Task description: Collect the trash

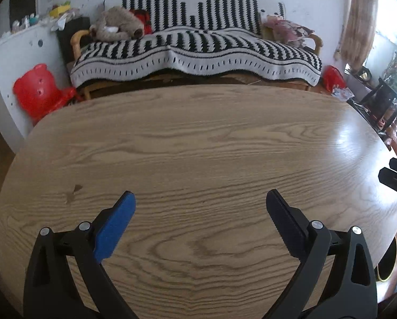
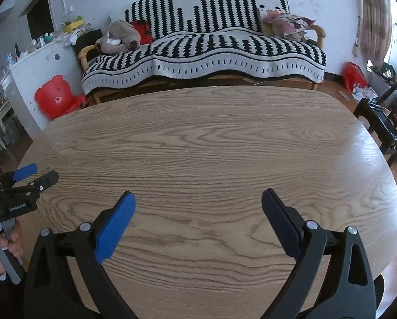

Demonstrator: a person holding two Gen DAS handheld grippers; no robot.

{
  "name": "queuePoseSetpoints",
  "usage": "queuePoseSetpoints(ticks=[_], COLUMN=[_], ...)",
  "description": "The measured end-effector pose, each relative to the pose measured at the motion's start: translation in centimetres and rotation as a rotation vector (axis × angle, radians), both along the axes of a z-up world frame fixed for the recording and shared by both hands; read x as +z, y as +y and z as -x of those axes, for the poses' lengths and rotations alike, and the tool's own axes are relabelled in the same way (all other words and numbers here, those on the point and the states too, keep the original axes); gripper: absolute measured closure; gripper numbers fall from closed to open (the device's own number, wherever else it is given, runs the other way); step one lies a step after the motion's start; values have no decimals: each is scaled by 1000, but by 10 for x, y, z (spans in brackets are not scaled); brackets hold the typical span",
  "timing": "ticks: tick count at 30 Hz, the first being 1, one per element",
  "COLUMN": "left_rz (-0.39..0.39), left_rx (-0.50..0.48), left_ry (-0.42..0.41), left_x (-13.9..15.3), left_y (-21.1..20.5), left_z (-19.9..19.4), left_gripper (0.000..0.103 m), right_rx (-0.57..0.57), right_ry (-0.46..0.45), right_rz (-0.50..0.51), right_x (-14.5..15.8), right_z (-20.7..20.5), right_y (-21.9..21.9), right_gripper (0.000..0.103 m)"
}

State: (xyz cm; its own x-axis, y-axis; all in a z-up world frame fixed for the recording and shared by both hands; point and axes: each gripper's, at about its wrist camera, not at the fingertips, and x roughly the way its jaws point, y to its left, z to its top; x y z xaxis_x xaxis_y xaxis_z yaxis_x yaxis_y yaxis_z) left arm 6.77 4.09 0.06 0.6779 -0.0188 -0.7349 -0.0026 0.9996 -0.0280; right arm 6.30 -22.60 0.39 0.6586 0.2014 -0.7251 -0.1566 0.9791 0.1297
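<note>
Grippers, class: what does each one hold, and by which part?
Nothing. The left gripper and right gripper are both open over the wooden table.

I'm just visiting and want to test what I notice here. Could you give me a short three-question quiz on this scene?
1. True or false: the left gripper holds a piece of trash between its fingers.
2. Which lies on the left end of the black-and-white striped sofa? A) a brown plush toy B) a glass bottle C) a laptop
3. Fill in: the red bear-shaped plastic stool leans against a white ____.

Key
1. False: both it and the right gripper are open and hold nothing above the oval light wood-grain table.
2. A, the brown plush toy.
3. Cabinet, the white cabinet.
</note>
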Motion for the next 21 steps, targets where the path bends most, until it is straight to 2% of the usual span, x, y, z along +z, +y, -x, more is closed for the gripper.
queuePoseSetpoints(ticks=[21], left_rz=[15], left_rx=[3], left_ry=[-4], left_x=[1], left_y=[5], left_z=[-1], left_gripper=[8], right_rx=[-17], right_ry=[8], right_rz=[13], right_x=[-8], right_z=[4], right_y=[-8], right_gripper=[11])
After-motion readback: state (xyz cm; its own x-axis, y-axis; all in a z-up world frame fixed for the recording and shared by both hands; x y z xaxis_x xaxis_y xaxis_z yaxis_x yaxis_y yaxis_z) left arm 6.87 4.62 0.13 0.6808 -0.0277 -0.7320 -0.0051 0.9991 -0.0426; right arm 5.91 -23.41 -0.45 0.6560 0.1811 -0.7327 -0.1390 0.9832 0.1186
